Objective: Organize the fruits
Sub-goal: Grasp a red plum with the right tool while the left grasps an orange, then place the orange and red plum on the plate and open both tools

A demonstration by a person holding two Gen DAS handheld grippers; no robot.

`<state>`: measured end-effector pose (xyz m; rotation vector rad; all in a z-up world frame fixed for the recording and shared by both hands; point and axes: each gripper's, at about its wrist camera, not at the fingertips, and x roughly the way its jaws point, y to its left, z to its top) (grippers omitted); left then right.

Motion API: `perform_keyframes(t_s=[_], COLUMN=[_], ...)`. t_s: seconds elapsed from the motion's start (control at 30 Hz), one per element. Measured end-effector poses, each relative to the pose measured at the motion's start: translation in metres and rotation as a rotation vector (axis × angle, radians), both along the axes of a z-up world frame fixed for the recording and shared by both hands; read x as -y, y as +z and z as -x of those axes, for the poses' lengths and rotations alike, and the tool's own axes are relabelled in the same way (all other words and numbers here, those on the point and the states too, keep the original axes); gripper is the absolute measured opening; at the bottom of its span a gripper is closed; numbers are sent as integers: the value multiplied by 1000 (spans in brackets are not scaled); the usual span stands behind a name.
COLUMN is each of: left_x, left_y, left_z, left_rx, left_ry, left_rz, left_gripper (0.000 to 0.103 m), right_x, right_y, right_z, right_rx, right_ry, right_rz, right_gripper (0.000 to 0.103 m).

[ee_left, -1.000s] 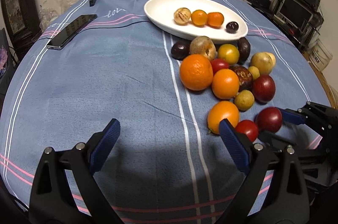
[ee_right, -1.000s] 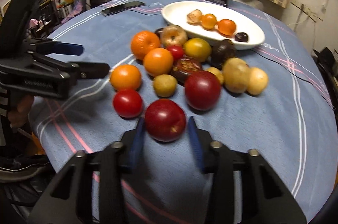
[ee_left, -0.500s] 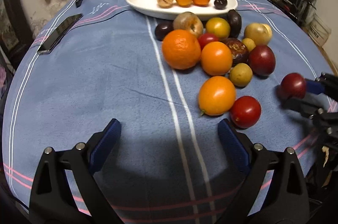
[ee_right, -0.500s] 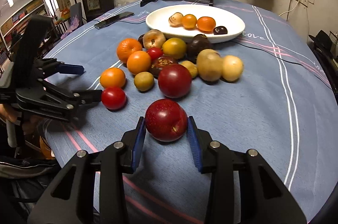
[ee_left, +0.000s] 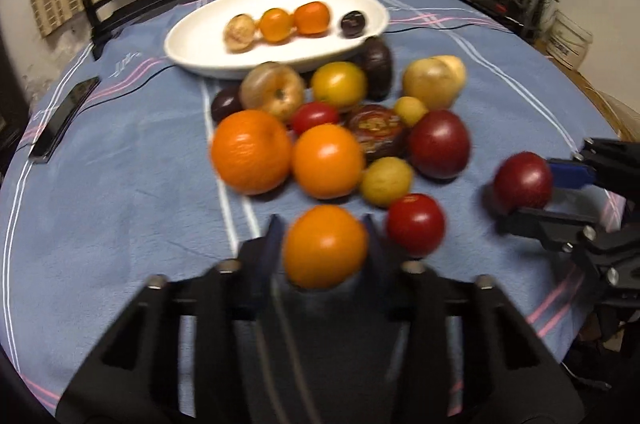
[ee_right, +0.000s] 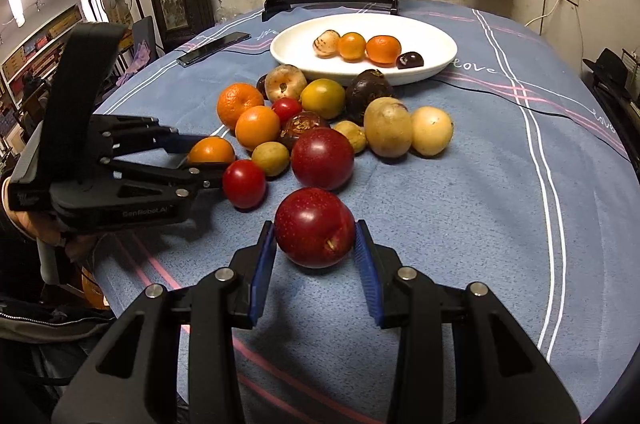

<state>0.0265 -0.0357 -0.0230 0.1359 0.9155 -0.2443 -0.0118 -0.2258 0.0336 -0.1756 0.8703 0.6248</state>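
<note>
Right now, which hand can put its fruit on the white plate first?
Probably the right gripper: it firmly clamps the round dark red plum. The left gripper looks closed around the round orange fruit, but that view is blurred.

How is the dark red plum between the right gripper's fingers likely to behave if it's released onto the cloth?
The plum looks round and glossy, so it would probably roll and may slip between the right gripper pads. The tablecloth might damp that.

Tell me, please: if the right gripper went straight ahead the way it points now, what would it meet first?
The right gripper holds a dark red plum. Straight ahead, that plum would probably first bump the second, larger red plum just beyond it on the cloth, though the depth of the gap is hard to judge.
</note>
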Motion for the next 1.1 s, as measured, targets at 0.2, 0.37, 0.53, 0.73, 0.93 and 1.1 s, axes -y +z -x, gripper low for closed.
perform_keyframes(t_s=[0.2, 0.37, 0.53, 0.73, 0.93, 1.1], left_x=[-7, -22, -38, -50, -47, -45], left_y=[6, 28, 51, 73, 84, 75], left_z=[4, 5, -2, -31, -74, -115], left_rx=[-18, 20, 60, 87, 106, 83], left_ry=[24, 48, 72, 109, 132, 152], left_rz=[37, 66, 85, 96, 61, 60], left_gripper=[37, 37, 37, 37, 37, 37], right_x=[6, 12, 16, 10, -9, -29], right_y=[3, 14, 34, 66, 87, 81], right_z=[-1, -4, -12, -37, -73, -107], right_rx=[4, 29, 82, 150, 187, 176], right_ry=[-20, -35, -48, -50, -40, -42], right_rz=[-14, -25, -32, -67, -99, -88], right_gripper=[40, 40, 40, 40, 40, 40])
